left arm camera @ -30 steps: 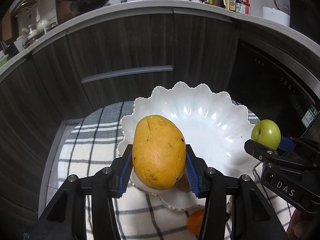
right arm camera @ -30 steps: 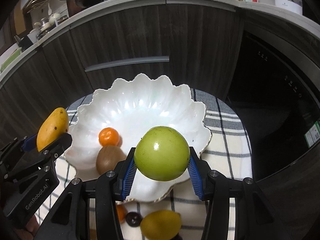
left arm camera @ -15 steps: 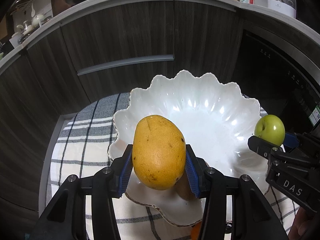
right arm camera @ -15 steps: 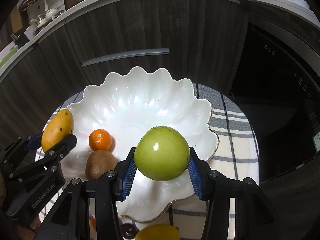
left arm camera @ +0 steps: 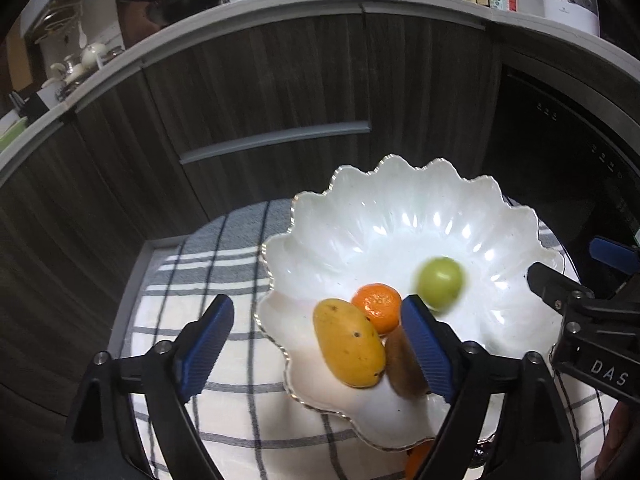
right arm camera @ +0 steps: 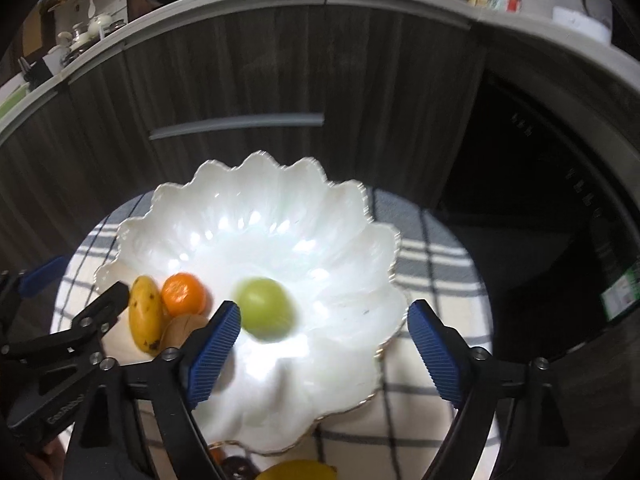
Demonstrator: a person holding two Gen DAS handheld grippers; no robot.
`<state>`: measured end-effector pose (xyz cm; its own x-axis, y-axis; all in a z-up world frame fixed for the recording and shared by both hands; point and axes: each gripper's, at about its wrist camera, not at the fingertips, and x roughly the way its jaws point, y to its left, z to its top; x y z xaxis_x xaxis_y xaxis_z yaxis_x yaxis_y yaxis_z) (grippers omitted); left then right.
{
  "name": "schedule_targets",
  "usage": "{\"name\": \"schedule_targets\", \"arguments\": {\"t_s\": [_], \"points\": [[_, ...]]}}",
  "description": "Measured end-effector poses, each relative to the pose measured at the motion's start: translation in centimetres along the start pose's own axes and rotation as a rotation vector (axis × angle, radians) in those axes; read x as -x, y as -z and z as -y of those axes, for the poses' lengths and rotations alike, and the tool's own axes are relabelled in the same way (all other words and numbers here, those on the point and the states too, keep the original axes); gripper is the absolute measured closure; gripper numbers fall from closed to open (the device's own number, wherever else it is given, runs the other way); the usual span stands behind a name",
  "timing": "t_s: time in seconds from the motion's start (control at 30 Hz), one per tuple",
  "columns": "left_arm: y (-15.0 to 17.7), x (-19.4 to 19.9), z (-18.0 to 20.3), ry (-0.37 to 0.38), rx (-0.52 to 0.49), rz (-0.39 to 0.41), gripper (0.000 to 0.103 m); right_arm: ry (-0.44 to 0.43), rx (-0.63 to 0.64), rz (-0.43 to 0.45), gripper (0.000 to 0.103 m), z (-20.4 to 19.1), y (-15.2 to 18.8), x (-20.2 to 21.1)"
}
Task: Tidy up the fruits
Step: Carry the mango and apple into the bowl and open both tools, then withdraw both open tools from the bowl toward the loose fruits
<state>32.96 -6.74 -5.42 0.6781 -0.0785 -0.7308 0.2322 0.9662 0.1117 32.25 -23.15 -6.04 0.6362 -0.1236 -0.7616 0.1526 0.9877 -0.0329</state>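
**Fruits dropped into the scalloped bowl, both grippers now empty**

Fruits lay in the bowl as both grippers stood with jaws spread wide and nothing between them; the left gripper (left arm camera: pixel 316 344) hung over the bowl's near left rim, the right gripper (right arm camera: pixel 324 344) over its near middle. Just beyond the left gripper's blue pads the mango (left arm camera: pixel 349 343) rested on the bowl floor, touching a tangerine (left arm camera: pixel 377 307) and a brown kiwi (left arm camera: pixel 404 364), the kiwi partly hidden behind one pad; farther in, the green apple (right arm camera: pixel 264 312) showed smeared with blur, which suggested it was rolling toward the centre of the white bowl (left arm camera: pixel 400 200). The bowl sat on a checked cloth (left arm camera: pixel 208 264) before dark wooden cabinets (left arm camera: pixel 260 92); at the near edge of the cloth, outside the bowl, a yellow fruit (right arm camera: pixel 296 472) and something small and dark, too cropped to name, remained.

The step in hand appeared to be the release of two fruits at once, with loose fruit left to gather; the next move would call for drawing each gripper back and down to the near edge of the cloth, jaws kept wide, without knocking the bowl's rim.

Half a second earlier the left jaws had clamped the mango and the right jaws the apple, both held above the bowl; since then both had let go.
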Motion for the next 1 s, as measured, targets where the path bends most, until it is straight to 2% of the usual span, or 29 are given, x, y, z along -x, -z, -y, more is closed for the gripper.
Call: {"name": "schedule_targets", "arguments": {"t_s": [0.13, 0.33, 0.57, 1.0], "points": [[-0.3, 1.2, -0.2, -0.012, 0.013, 0.018, 0.006, 0.014, 0.002, 0.012, 0.016, 0.1, -0.5, 0.9], [-0.7, 3.8, -0.3, -0.015, 0.022, 0.062, 0.003, 0.015, -0.021, 0.028, 0.016, 0.5, -0.5, 2.9], [-0.1, 7.3, 0.0, -0.016, 0.016, 0.099, 0.003, 0.012, -0.043, 0.074, 0.016, 1.2, 0.1, 6.4], [2.4, 10.8, 0.7, -0.026, 0.006, 0.118, 0.003, 0.023, -0.036, 0.104, 0.016, 1.8, 2.6, 10.0]]}}
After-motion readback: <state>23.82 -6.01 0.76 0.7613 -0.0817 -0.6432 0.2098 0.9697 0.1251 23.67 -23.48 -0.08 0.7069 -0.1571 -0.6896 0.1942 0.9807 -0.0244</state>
